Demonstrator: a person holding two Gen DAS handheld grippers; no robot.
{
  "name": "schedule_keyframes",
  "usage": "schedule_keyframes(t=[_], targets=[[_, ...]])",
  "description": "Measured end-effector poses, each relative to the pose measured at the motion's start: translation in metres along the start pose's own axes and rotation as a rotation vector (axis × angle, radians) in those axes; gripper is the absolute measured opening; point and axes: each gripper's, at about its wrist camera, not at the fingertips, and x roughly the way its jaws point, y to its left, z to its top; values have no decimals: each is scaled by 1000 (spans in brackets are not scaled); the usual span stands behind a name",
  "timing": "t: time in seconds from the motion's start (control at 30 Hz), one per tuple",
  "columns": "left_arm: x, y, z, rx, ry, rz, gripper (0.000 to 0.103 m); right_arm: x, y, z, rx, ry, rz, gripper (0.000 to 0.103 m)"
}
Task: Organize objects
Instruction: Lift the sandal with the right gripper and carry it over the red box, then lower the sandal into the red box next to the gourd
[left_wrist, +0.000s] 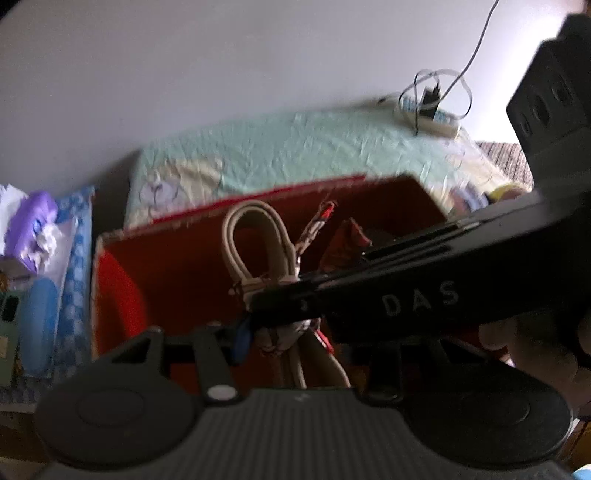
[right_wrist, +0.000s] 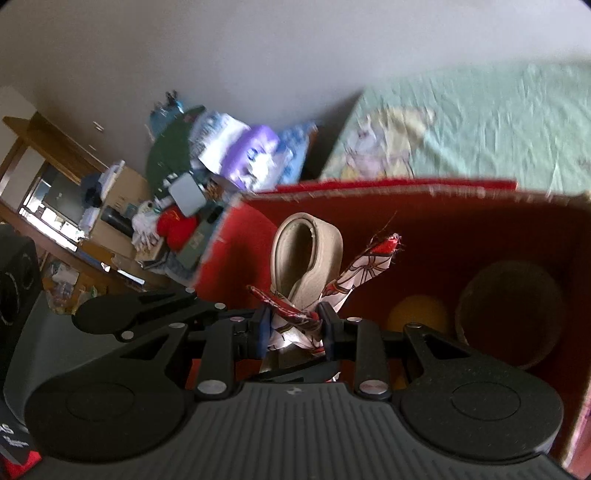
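A beige strap folded into a loop (right_wrist: 309, 258), tied round with a red and white patterned cloth (right_wrist: 364, 267), hangs over the open red box (right_wrist: 461, 229). My right gripper (right_wrist: 295, 326) is shut on the tied knot, its blue pads (right_wrist: 264, 325) pressing from both sides. In the left wrist view the same strap loop (left_wrist: 251, 236) rises over the red box (left_wrist: 177, 258). My left gripper (left_wrist: 284, 336) grips the cloth lower down. Its left pad (left_wrist: 241, 334) touches the cloth, while the right gripper's black housing (left_wrist: 424, 295) hides its other finger.
A yellow ball (right_wrist: 417, 314) and a brown cardboard roll (right_wrist: 509, 310) lie inside the box. Behind it is a bed with a mint sheet (right_wrist: 498, 122) and a power strip (left_wrist: 428, 114). To the left are piled bags and clutter (right_wrist: 221, 155) and wooden shelves (right_wrist: 55, 177).
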Motion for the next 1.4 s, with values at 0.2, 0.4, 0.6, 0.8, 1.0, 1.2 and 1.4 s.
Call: schedule_keyframes(t=[0.2,0.4,0.6,0.8,1.0,1.2,1.4], targets=[[32,10,-3,-12,98,-16,41,19,-15,-2,69,72,-27,30],[56,9,-3,2,185,-27,40,28,-11,-5,65,136,-143,30],[60,7,0,12,218,-39,39,28,-15,-7,79,148,-188,29],[60,5,2,26,207,-19,40,26,-20,-8,112,145,-224,23],[60,2,3,64,192,12,47,21,-21,-9,118,115,-252,21],[63,0,4,78,172,48,62,15,-30,-9,183,82,-241,23],[63,0,4,69,157,67,68,11,-31,-10,207,49,-219,23]])
